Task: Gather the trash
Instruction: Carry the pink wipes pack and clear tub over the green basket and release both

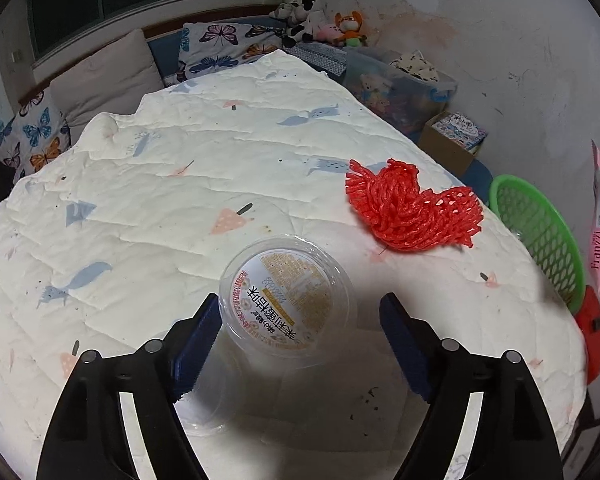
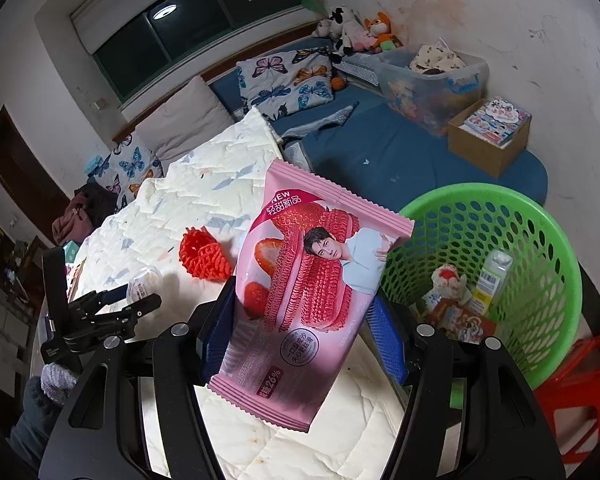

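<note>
Meanwhile the right gripper (image 2: 300, 320) pinched a pink wrapper (image 2: 300, 292), with the green basket (image 2: 548, 320) just to its right. Wide open, the left gripper (image 1: 300, 320) straddled a clear cup (image 1: 284, 300); red netting (image 1: 412, 208) lay ahead-right.

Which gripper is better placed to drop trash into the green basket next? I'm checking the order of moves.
Right. The right gripper already holds the pink snack wrapper beside the green basket. The left gripper is open around the clear plastic cup on the quilt, nothing grasped.
</note>
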`<state>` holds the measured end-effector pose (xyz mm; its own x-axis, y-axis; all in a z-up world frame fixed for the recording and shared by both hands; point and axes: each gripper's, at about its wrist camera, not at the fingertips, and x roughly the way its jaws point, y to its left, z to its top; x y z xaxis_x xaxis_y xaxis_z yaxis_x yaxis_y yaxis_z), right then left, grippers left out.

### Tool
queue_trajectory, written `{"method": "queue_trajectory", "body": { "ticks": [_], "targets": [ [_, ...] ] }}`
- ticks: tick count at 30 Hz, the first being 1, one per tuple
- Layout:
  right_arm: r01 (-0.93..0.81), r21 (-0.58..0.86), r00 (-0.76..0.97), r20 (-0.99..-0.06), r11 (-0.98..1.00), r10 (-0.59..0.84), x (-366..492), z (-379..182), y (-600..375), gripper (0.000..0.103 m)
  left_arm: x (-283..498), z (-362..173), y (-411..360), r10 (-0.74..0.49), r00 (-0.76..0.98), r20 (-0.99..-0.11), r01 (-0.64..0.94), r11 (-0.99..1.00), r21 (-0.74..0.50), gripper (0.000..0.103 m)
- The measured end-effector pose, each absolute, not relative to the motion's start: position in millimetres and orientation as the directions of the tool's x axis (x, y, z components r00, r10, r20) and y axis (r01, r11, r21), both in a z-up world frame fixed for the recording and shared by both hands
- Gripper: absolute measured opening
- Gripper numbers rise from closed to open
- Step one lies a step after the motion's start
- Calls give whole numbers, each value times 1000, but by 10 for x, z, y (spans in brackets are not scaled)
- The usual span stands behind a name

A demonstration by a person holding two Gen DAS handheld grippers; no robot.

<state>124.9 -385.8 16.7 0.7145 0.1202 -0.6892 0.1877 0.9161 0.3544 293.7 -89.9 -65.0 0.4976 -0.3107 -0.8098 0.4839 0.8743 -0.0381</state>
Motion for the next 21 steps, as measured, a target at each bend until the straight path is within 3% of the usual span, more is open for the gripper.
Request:
{"method": "queue_trajectory", "body": {
  "ticks": [9, 10, 11, 21],
  "targets": [
    [180, 358, 710, -692, 916, 130, 1264, 150, -3848, 63, 2917, -693, -1060, -210, 557, -803, 486, 867, 111, 77],
    [177, 353, 708, -694, 919, 131, 1264, 142, -3837, 63, 2926, -704, -1061, -207, 556, -805, 484, 868, 110, 68],
    [175, 354, 707, -695, 919, 133, 1259, 137, -3838, 63, 2946, -716, -1051, -203, 552, -809, 476, 873, 105, 67],
    [208, 333, 710, -698, 920, 92, 1094, 125, -4155, 63, 2844, -547, -951, -251, 558, -791, 446, 894, 30, 66]
  ]
}}
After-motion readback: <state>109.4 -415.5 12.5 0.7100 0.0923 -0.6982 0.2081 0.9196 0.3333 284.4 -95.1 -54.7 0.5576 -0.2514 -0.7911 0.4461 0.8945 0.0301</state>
